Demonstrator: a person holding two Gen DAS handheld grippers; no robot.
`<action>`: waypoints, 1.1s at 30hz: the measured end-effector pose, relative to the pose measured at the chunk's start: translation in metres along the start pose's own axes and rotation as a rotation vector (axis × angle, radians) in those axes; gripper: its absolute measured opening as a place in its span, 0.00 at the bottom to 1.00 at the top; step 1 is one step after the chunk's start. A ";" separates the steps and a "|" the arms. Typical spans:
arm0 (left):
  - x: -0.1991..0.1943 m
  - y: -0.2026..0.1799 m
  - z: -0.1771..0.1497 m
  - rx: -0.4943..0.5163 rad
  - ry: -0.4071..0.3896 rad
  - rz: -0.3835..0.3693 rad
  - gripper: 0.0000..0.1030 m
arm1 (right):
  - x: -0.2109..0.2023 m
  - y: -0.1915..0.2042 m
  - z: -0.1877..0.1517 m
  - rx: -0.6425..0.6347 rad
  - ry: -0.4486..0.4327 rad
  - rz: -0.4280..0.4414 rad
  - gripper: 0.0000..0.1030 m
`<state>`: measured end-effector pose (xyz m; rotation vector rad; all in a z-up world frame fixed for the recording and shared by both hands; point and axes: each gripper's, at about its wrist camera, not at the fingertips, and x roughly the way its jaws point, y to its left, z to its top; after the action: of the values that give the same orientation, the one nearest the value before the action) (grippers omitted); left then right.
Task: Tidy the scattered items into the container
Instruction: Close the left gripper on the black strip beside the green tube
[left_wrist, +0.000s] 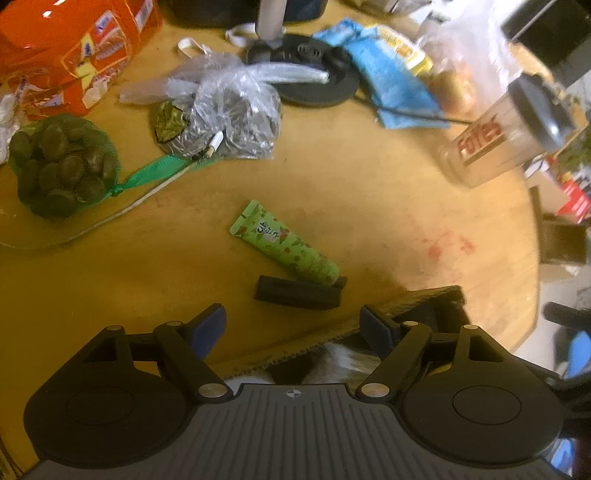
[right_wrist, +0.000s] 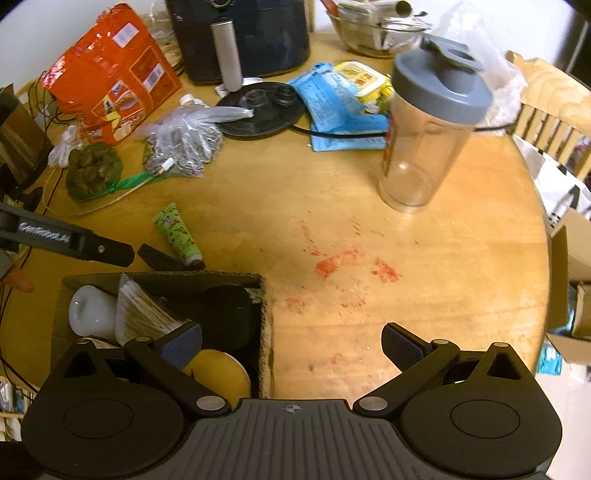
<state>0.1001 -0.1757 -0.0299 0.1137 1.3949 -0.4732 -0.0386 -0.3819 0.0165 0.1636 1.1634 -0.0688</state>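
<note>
A green tube (left_wrist: 284, 243) lies on the wooden table, its cap end touching a flat black bar (left_wrist: 297, 292). My left gripper (left_wrist: 293, 325) hangs open just short of the bar, with nothing between its fingers. The cardboard box (left_wrist: 424, 299) has its rim under the right finger. In the right wrist view the box (right_wrist: 264, 321) holds a white bottle (right_wrist: 92, 310), a pack of cotton swabs (right_wrist: 144, 317), a yellow round item (right_wrist: 218, 373) and something black. My right gripper (right_wrist: 291, 347) is open and empty above the box's right wall. The tube (right_wrist: 177, 234) and the bar (right_wrist: 162, 258) lie beyond the box, where a left finger (right_wrist: 110, 253) reaches in.
A clear shaker bottle (right_wrist: 428, 133) with a grey lid stands at the right. Behind are a green net bag (left_wrist: 62, 162), a clear plastic bag (left_wrist: 229, 114), an orange pack (right_wrist: 110, 74), blue packets (right_wrist: 336, 107) and a black round base (right_wrist: 258, 107). A wooden chair (right_wrist: 546, 107) stands beyond the table's right edge.
</note>
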 end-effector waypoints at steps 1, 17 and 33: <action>0.003 0.000 0.003 0.004 0.010 -0.003 0.77 | -0.001 -0.002 -0.002 0.009 0.000 -0.004 1.00; 0.054 -0.007 0.042 0.052 0.189 0.021 0.77 | -0.009 -0.032 -0.027 0.156 -0.004 -0.050 1.00; 0.085 -0.023 0.045 0.111 0.311 0.041 0.77 | -0.012 -0.043 -0.043 0.244 0.003 -0.078 1.00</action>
<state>0.1413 -0.2340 -0.0991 0.3164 1.6665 -0.5147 -0.0881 -0.4175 0.0071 0.3341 1.1623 -0.2806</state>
